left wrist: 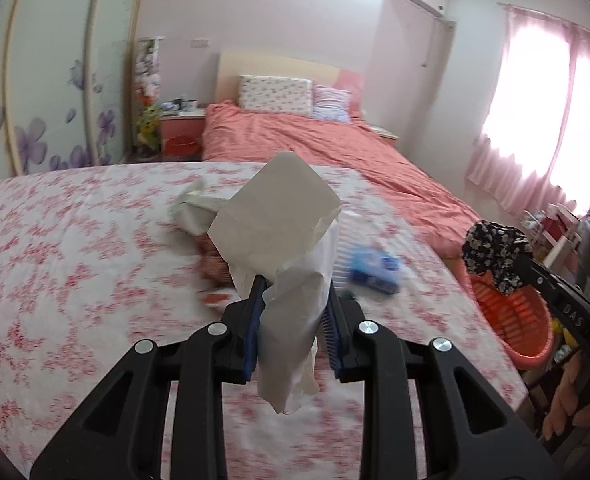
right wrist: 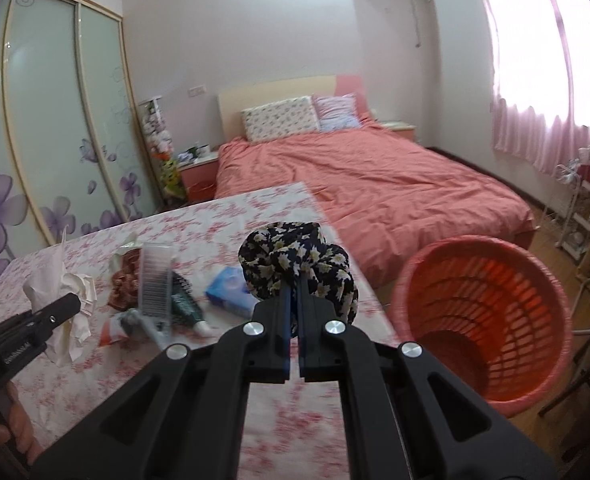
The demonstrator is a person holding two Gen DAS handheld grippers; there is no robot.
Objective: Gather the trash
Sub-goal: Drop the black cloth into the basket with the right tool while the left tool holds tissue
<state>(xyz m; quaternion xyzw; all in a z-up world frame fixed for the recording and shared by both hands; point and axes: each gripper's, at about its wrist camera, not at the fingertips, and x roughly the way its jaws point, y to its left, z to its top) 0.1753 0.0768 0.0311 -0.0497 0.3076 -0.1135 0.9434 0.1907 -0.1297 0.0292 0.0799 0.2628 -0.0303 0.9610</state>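
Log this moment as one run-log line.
left gripper: shut on tissue | right gripper: shut on floral cloth | basket: beside table

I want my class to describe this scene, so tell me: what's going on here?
A person is clearing a flowered table with two hand-held grippers. The left hand-held gripper holds a crumpled white tissue above the table. The right hand-held gripper is shut on a dark floral scrunchie, near an orange basket beside the table. A blue packet, a tube and wrappers lie on the table.
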